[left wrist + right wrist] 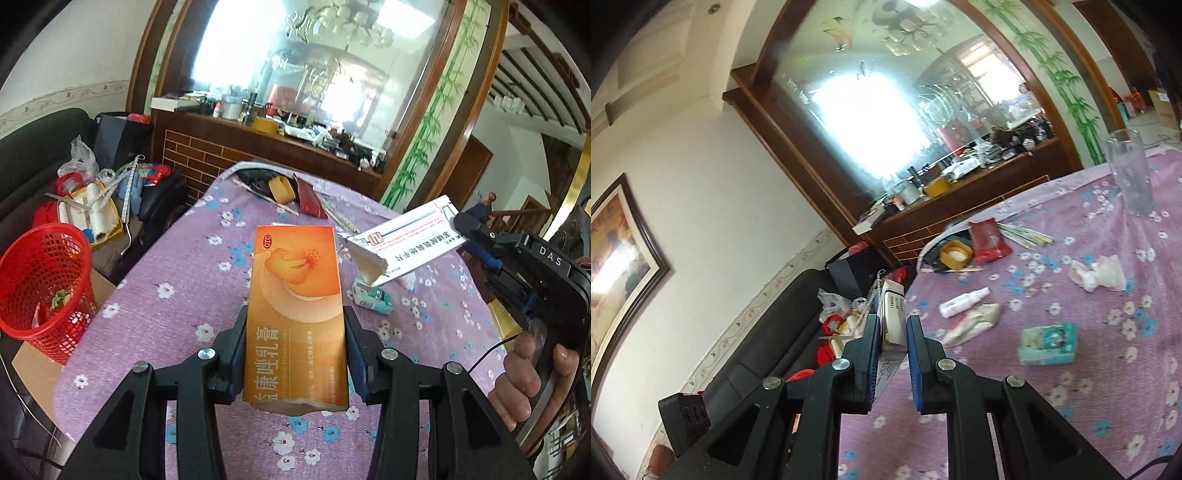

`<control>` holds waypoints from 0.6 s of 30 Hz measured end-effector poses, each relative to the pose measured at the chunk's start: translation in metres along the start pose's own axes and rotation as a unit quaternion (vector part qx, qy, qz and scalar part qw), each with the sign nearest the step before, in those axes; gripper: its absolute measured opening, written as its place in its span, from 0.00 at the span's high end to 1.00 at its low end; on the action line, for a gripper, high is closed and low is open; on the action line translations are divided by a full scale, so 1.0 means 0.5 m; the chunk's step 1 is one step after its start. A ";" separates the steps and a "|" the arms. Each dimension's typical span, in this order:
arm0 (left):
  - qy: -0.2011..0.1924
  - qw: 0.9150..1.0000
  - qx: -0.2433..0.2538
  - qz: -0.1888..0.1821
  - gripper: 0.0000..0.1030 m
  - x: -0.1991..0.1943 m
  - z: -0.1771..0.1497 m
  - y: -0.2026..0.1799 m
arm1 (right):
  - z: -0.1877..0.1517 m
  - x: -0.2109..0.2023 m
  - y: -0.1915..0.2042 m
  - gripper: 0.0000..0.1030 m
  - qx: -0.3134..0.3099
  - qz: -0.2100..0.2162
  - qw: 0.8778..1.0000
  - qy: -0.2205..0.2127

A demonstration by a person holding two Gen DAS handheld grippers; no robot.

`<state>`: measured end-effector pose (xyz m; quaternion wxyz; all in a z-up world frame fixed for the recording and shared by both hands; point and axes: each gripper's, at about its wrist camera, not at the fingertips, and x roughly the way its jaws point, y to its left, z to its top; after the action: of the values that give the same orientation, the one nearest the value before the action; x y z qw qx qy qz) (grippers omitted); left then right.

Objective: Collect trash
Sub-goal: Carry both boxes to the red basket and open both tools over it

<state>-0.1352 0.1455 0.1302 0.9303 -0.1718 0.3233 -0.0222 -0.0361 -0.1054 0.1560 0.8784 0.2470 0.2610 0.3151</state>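
My left gripper (295, 325) is shut on an orange ointment box (295, 306) and holds it above the purple flowered table (177, 280). My right gripper (892, 332) is shut on a white medicine box (892, 314), seen edge-on; in the left wrist view the same white box (406, 240) hangs over the table at the right, with the right gripper (469, 225) behind it. A red mesh basket (44, 288) with some scraps inside stands left of the table. On the table lie a teal carton (1049, 343), a white spray bottle (964, 297), a crumpled tube (975, 321) and crumpled wrappers (1097, 277).
A clear glass (1130, 173) stands at the table's far right. A tape roll (956, 253), a red packet (988, 240) and sticks (1030, 232) lie at the far edge. A black sofa (768, 350) piled with clutter is left of the table. A wooden counter (266, 151) with a mirror stands behind.
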 end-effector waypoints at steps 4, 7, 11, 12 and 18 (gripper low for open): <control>-0.014 1.000 -0.003 0.002 0.54 -0.028 0.006 0.019 | -0.007 0.013 0.049 0.84 -0.011 0.009 1.000 0.001; -0.028 1.000 -0.009 0.006 0.54 -0.045 0.013 0.040 | -0.015 0.028 0.085 0.84 -0.020 0.017 1.000 0.005; -0.042 0.999 -0.022 0.015 0.54 -0.067 0.020 0.074 | -0.026 0.054 0.121 0.84 -0.025 0.027 0.999 0.010; -0.047 0.998 -0.026 0.019 0.54 -0.074 0.021 0.085 | -0.028 0.064 0.129 0.84 -0.023 0.031 0.999 0.013; -0.065 0.996 -0.047 0.037 0.54 -0.100 0.031 0.146 | -0.036 0.103 0.172 0.84 -0.027 0.043 0.998 0.022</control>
<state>-0.1702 0.2265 0.1470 0.9405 -0.2042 0.2688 0.0384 -0.0494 -0.0071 0.1786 0.8643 0.2267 0.2610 0.3652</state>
